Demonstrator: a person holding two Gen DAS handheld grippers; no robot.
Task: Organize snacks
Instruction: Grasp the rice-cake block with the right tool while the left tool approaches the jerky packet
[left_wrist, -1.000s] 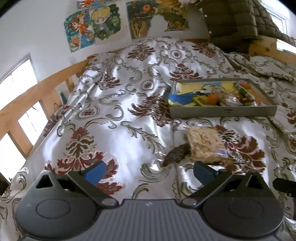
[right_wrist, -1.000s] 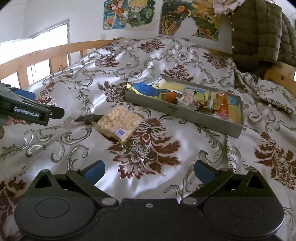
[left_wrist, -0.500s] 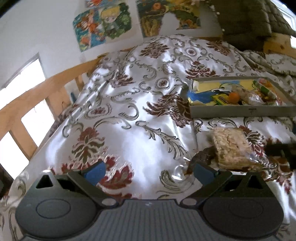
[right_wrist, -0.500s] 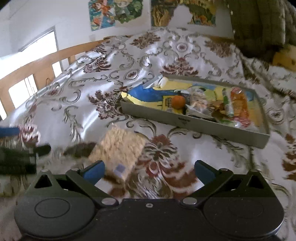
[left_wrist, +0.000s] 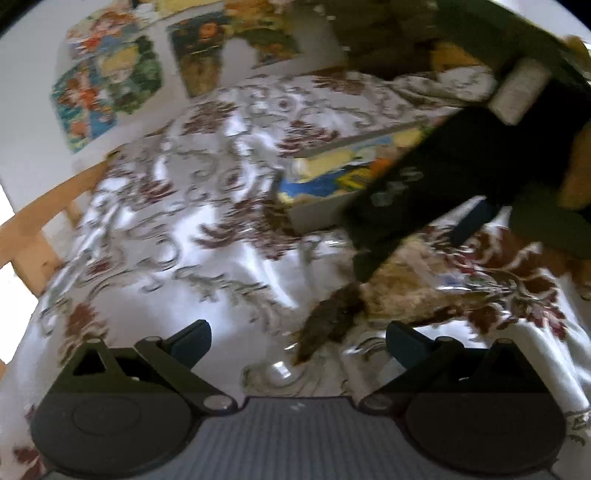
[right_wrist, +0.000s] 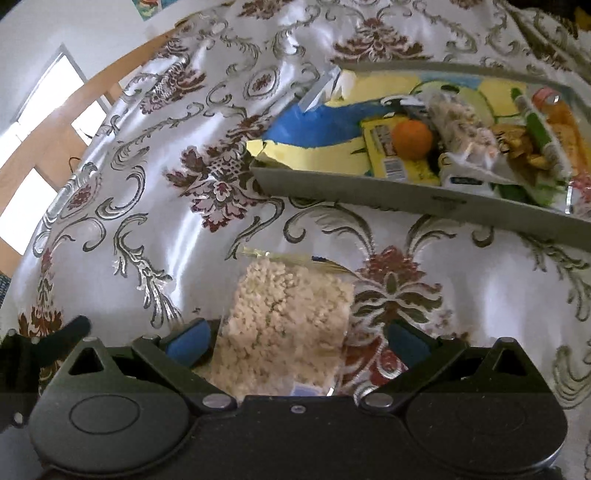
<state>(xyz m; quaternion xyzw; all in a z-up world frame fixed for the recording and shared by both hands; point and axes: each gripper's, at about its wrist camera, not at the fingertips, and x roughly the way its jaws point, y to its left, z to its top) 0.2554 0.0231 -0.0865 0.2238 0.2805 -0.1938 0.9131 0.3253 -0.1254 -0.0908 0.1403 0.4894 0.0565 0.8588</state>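
— Fingers (left_wrist: 190, 341) of the left gripper (left_wrist: 295, 341) are held spread over the bedspread (left_wrist: 177, 258), nothing gripped; the blurred dark snack (left_wrist: 328, 323) is seen just ahead.

— Right gripper (right_wrist: 295, 341) is spread around the puffed-rice packet (right_wrist: 284, 321), near the tray (right_wrist: 406, 195). Light, crinkly, crushable: the sides should be pinched gently.

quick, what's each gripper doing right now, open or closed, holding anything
Left gripper: open, holding nothing.
Right gripper: open, around the rice snack pack, not closed on it yet.
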